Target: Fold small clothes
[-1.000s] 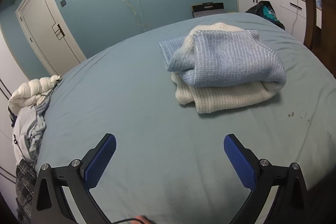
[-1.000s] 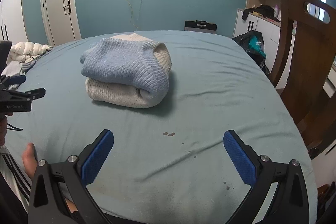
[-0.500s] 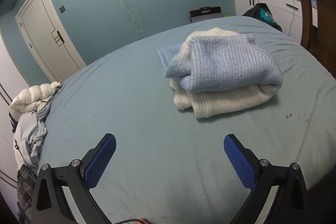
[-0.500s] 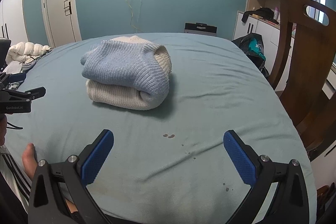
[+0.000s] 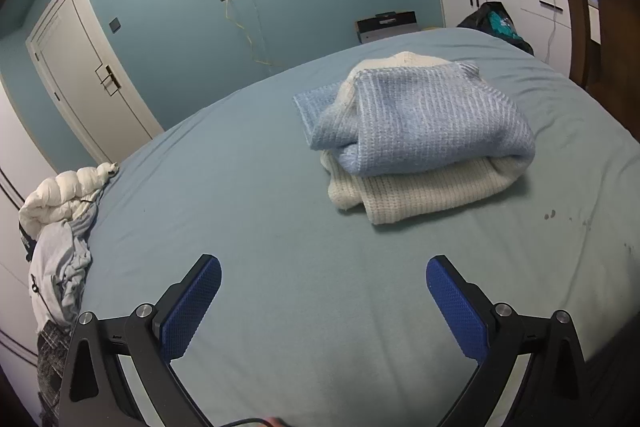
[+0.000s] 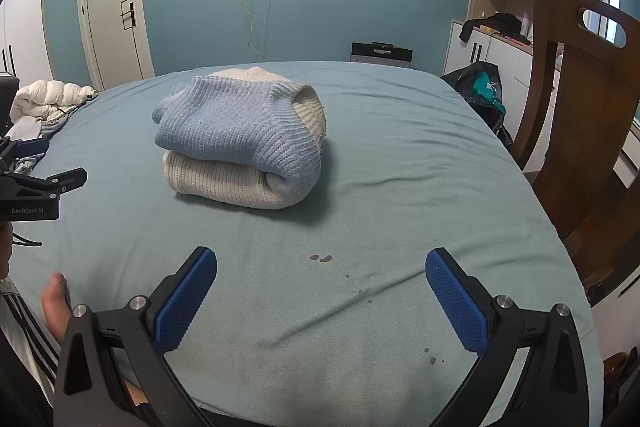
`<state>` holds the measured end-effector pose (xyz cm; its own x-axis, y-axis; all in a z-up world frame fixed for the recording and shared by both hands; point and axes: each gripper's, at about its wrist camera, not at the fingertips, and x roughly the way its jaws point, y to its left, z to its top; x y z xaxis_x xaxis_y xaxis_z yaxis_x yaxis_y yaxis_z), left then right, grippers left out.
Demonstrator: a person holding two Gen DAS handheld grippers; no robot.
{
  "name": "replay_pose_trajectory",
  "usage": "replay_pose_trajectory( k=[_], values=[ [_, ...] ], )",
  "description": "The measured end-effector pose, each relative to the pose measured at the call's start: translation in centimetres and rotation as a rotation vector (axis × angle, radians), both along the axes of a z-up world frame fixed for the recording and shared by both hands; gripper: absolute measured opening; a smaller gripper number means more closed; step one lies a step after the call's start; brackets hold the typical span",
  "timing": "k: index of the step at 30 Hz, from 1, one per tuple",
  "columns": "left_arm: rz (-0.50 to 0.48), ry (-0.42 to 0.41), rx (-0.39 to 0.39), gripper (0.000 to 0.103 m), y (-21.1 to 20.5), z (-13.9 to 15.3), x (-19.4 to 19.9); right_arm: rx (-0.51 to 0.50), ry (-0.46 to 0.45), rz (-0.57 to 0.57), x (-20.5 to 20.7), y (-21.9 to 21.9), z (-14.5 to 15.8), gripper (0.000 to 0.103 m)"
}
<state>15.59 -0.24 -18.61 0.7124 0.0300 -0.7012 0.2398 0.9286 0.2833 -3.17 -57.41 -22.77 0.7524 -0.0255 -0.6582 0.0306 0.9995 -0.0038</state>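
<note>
Teal bedsheet (image 6: pixel 400 155) is carrying the folded sweater (image 6: pixel 240 139) mid-bed, ahead of both grippers (long axis running crosswise); left gripper (image 5: pixel 322 301) and right gripper (image 6: pixel 320 293) are hovering spread wide, empty, right seemingly nearer.

A bed (image 6: pixel 420 155) covered in a teal sheet carries everything. A folded knit sweater (image 6: pixel 240 139), blue over cream, lies on it ahead of the right gripper's jaws, slightly toward the left one. Small dark stains (image 6: pixel 321 258) mark the sheet between those jaws. A white quilt and crumpled clothes (image 5: pixel 60 227) lie heaped at the bed's left edge.
</note>
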Motion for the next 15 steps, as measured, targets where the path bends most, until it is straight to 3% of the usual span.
replay_pose_trajectory(
  k=[15],
  values=[
    [-0.010, 0.009, -0.004, 0.103, -0.06, -0.09, -0.08, -0.007, 0.004, 0.001, -0.04, 0.14, -0.05, 0.102]
  ],
)
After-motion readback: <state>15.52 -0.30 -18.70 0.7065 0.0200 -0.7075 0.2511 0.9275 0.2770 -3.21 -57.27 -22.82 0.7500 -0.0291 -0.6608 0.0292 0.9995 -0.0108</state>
